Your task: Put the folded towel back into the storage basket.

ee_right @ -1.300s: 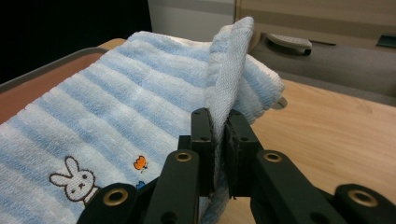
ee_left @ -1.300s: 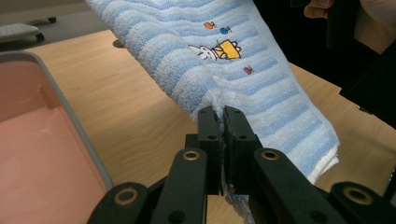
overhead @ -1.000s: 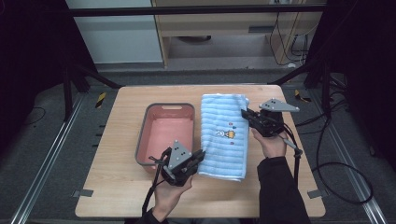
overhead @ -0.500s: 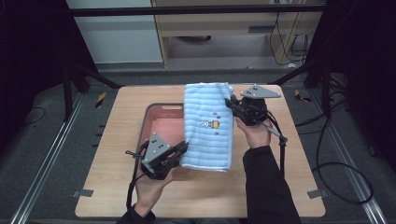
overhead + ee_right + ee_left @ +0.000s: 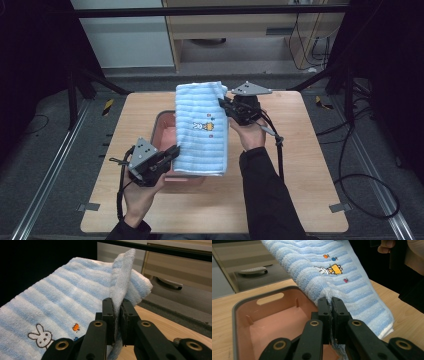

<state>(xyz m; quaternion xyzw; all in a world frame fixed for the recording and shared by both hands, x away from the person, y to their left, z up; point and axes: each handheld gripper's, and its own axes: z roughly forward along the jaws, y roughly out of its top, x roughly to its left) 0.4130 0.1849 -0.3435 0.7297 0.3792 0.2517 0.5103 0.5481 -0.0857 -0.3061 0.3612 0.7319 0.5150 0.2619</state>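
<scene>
Left claw (image 5: 172,151): jaws closed on the near left edge of the towel (image 5: 201,128); in the left gripper view the terry cloth is pinched between the two black pads (image 5: 323,305).
Right claw (image 5: 223,106): jaws closed on the far right edge of the towel; in the right gripper view a fold of cloth stands upright between the pads (image 5: 108,305).
Towel, position: held up off the counter (image 5: 300,165) between the two claws, stretched from the far right claw to the near left one, hanging over the right part of the tub (image 5: 165,131).
Towel, look: light blue with white stripes, folded into a long pad; small embroidered figures near its middle, a rabbit among them in the right gripper view.
Tub: pink inside, grey rim, rounded corners, with a slot handle in its far wall as seen in the left gripper view; nothing visible in the part that shows.
In the way: the towel covers the right side of the tub in the high view; its near edge lies over the tub's near right corner.
Surroundings: black frame legs at both sides of the counter, cables on the floor at right, a wooden cabinet beyond the far edge.
Counts: claws 2; towel 1; tub 1; counter 1.
</scene>
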